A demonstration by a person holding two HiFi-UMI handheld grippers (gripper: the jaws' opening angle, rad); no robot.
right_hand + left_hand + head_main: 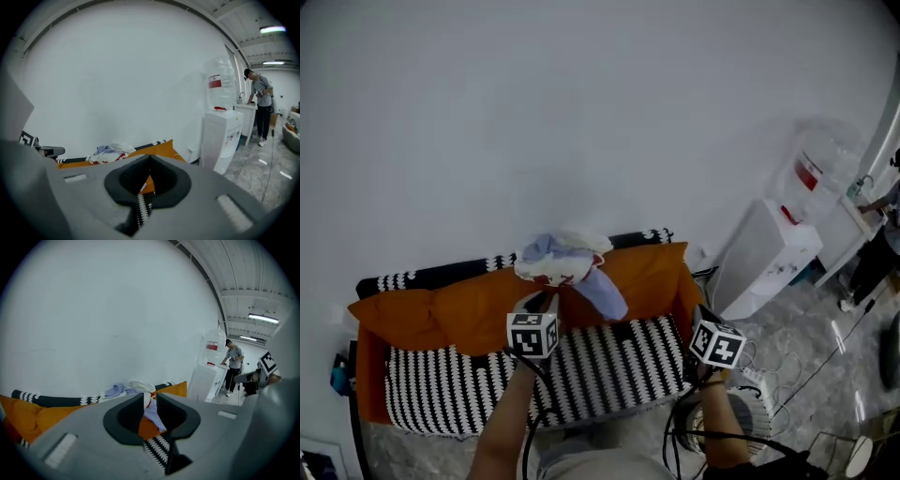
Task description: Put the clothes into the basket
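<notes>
Left tongs (544, 302) (150, 400): held apart by a narrow, even gap. Nothing is clamped, and only far-off cloth and cushion are seen through the gap.
Right tongs (702, 313) (149, 161): brought together at the tips, and nothing is gripped.
Clothes (561, 261) (126, 389) (108, 152): heaped in a pale blue, white and red bundle on top of the sofa back. The heap is found ahead of both tongs, almost straight beyond the left pair and off to the left of the right pair. One lilac piece is draped down over the cushion below. The heap is touched by neither pair.
Sofa (609, 361): covered in a black-and-white pattern and set against a white wall, in front of and below both tongs.
Orange cushions (459, 314): propped along the sofa back, under the clothes.
Water dispenser (769, 258): placed just past the sofa's end, to the right of the right tongs.
Person (260, 108): seen standing well beyond the dispenser, far right of both tongs.
</notes>
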